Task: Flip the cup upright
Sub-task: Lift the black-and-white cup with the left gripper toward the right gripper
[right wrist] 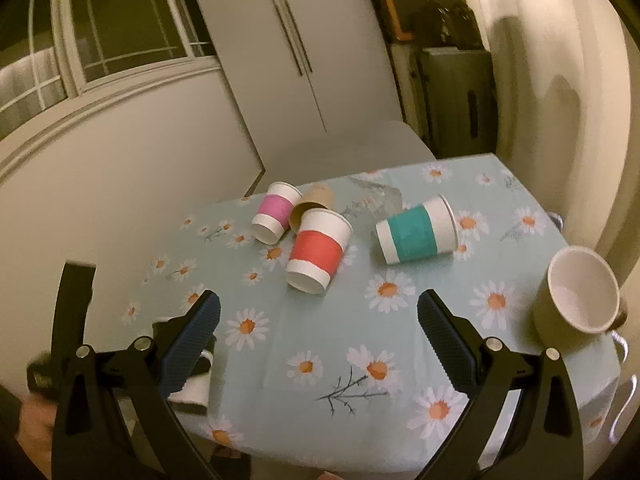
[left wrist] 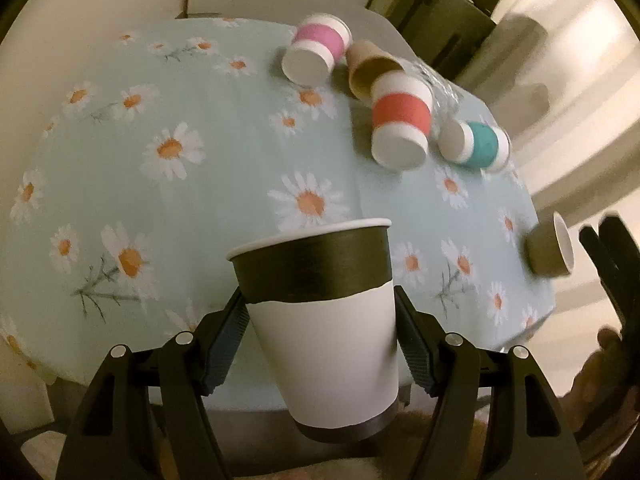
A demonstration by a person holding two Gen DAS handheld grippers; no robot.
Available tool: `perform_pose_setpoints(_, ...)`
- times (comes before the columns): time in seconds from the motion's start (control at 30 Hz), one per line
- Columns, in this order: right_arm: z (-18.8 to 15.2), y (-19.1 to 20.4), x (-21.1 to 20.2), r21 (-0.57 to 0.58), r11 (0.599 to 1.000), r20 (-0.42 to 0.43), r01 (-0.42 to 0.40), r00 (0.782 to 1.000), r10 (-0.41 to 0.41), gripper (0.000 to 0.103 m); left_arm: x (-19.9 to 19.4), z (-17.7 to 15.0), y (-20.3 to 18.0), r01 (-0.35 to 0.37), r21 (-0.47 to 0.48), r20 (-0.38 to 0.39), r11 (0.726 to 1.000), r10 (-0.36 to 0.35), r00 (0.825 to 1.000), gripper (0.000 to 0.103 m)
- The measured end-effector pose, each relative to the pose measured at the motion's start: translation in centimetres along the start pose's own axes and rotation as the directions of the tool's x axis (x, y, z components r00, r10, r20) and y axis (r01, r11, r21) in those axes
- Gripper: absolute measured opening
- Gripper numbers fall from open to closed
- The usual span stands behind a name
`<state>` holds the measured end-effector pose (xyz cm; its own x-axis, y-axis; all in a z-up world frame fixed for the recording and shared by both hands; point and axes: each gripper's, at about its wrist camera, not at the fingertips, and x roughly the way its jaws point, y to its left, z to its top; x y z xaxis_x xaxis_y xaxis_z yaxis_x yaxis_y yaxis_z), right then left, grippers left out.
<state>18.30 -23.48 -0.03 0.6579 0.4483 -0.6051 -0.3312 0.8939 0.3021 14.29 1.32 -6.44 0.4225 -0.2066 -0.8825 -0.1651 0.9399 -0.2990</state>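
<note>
A: The left gripper held the black cup between its pads, closed on the white middle of the wall, mouth up and leaning a little toward the gripper's left. The cup hung at the near edge of the daisy cloth, its base not seen touching anything.

B: And the right gripper?

A: It stood wide open over the cloth with nothing between its fingers. Ahead of it lay the red cup on its side, the teal cup beyond and to its right, the pink cup further ahead to its left, and a mug tipped over at its far right.

B: What risk did observers see?

A: The cup seemed nearly upright but was still off the cloth. Released there, so close to the edge and tilted, it could topple or drop off the table. A harder squeeze might also buckle the thin paper wall. Set down further ahead of the left gripper, it looked safer.
</note>
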Motion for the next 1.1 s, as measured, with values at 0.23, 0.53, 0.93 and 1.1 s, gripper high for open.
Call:
perform_pose_setpoints(0.23, -0.8, 0.4, 0.1, 0.028, 1.0, -0.033, -0.008, 0.999, 0.009, 0.098, 0.8, -0.9, -1.5, -0.01, 0.073, -0.016, 0.997, 0.011, 1.0, 0.068)
perform_pose_setpoints(0.53, -1.0, 0.4, 0.5, 0.022, 1.0, -0.052, -0.005, 0.999, 0.006, 0.098, 2.6, -0.5, -2.2, -0.031, 0.09, -0.043, 0.995, 0.035, 0.998, 0.069)
perform_pose_setpoints(0.93, -0.9, 0.0, 0.8, 0.034, 0.999, -0.066, -0.006, 0.998, 0.008, 0.098, 3.7, 0.1, -2.9, -0.046, 0.097, -0.058, 0.994, 0.052, 0.997, 0.07)
perform_pose_setpoints(1.1, -0.9, -0.1, 0.8, 0.03, 1.0, -0.071, 0.0, 0.998, 0.002, 0.098, 4.0, 0.2, -3.0, -0.059, 0.095, -0.06, 0.994, 0.065, 0.996, 0.072)
